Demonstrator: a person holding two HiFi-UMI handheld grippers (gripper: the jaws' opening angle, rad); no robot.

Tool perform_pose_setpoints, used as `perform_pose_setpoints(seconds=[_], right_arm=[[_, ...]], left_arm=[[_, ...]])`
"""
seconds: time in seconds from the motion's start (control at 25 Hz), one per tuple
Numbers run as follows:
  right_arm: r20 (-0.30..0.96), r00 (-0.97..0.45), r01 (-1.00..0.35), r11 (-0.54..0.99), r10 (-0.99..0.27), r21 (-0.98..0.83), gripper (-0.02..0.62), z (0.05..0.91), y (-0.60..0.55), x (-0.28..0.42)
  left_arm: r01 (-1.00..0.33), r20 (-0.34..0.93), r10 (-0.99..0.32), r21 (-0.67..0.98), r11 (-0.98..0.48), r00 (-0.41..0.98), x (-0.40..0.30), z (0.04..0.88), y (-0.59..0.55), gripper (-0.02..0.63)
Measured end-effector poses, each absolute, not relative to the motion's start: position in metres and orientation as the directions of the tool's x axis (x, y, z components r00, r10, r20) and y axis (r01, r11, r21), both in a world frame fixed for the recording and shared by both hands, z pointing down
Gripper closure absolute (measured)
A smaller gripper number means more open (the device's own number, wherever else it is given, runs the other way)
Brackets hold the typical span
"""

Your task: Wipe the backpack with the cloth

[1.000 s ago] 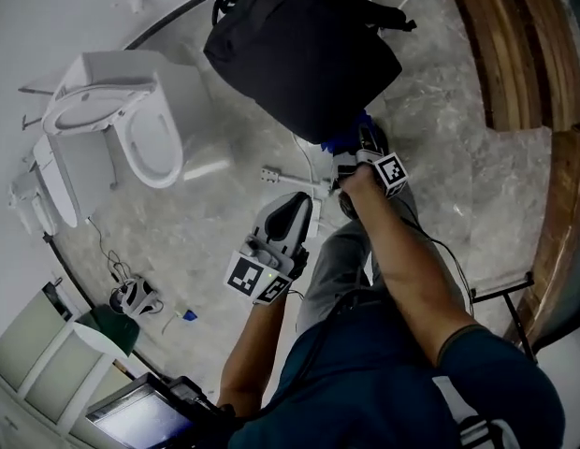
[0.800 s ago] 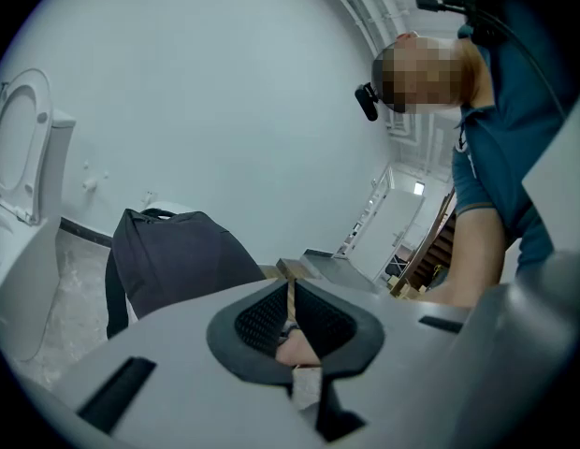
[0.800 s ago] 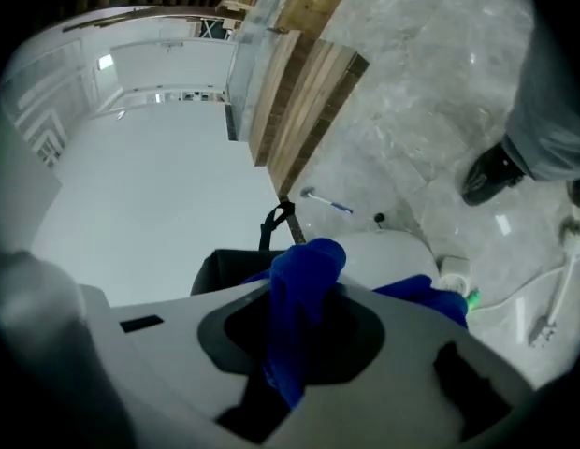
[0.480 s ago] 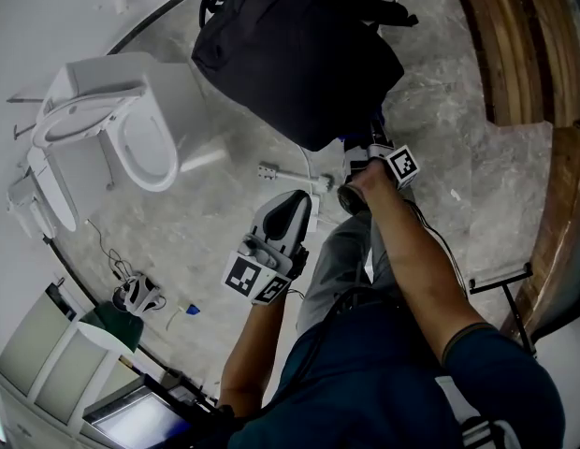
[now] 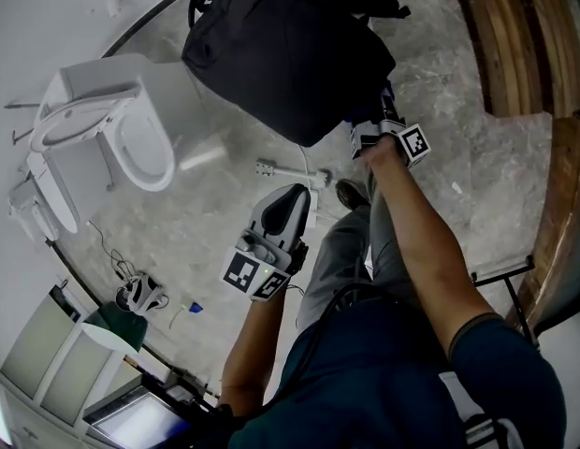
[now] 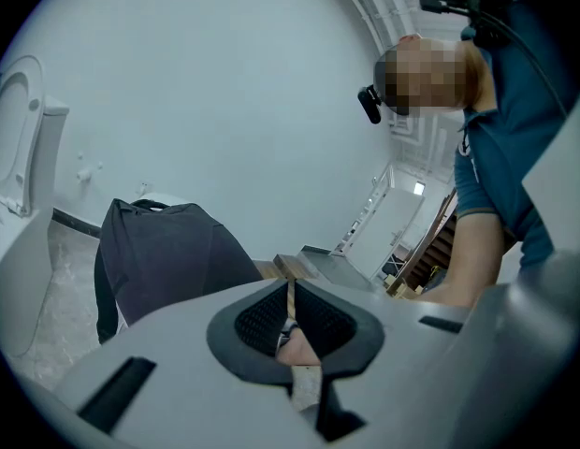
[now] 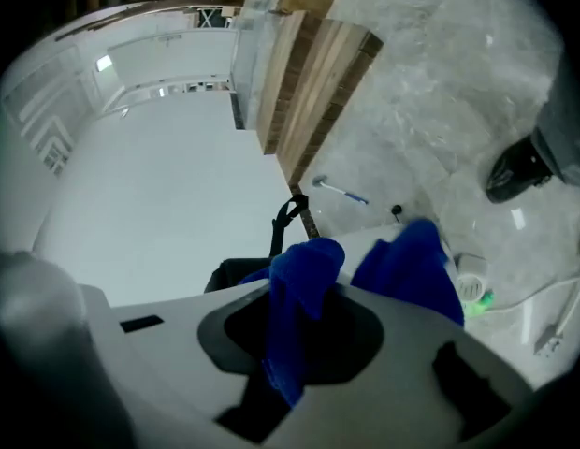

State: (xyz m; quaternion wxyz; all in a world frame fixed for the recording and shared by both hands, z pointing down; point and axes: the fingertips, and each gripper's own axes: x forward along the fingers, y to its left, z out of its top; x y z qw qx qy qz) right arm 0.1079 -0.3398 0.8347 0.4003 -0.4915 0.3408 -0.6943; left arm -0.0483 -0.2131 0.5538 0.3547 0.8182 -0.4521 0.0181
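Observation:
A black backpack (image 5: 290, 54) sits upright at the top of the head view, beside a toilet. My right gripper (image 5: 384, 112) is at the backpack's lower right edge, shut on a blue cloth (image 5: 387, 92). In the right gripper view the blue cloth (image 7: 304, 288) bunches between the jaws and spills over the right side, with a sliver of backpack (image 7: 239, 271) behind it. My left gripper (image 5: 295, 195) hangs lower, apart from the bag, shut and holding nothing. The left gripper view shows the backpack (image 6: 168, 260) ahead on the left.
A white toilet (image 5: 122, 138) stands left of the backpack. A white long-handled tool (image 5: 290, 171) lies on the marble floor below the bag. Wooden steps (image 5: 524, 45) run down the right. Cables (image 5: 131, 293) and a metal frame (image 5: 500, 283) lie nearer me.
My right gripper with the blue cloth has moved up and to the right along the backpack's lower edge. The left gripper has stayed about where it was.

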Motion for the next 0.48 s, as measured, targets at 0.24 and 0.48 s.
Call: perform_pose_setpoints(seconds=[0.24,0.48], right_arm=[[0.408,-0.34,0.231,-0.496,-0.847,-0.837,0.545,0.826,-0.285,0.054],[0.443,-0.436,0.239,-0.575,-0.784,-0.782,0.545,0.835,-0.246,0.022]], left_arm=[[-0.747,0.351,-0.721,0.57,-0.343,0.598,-0.036,0.553,-0.209,0.578],[-0.755,0.352,-0.726,0.558,-0.343,0.59,-0.037,0.55,-0.207,0.578]])
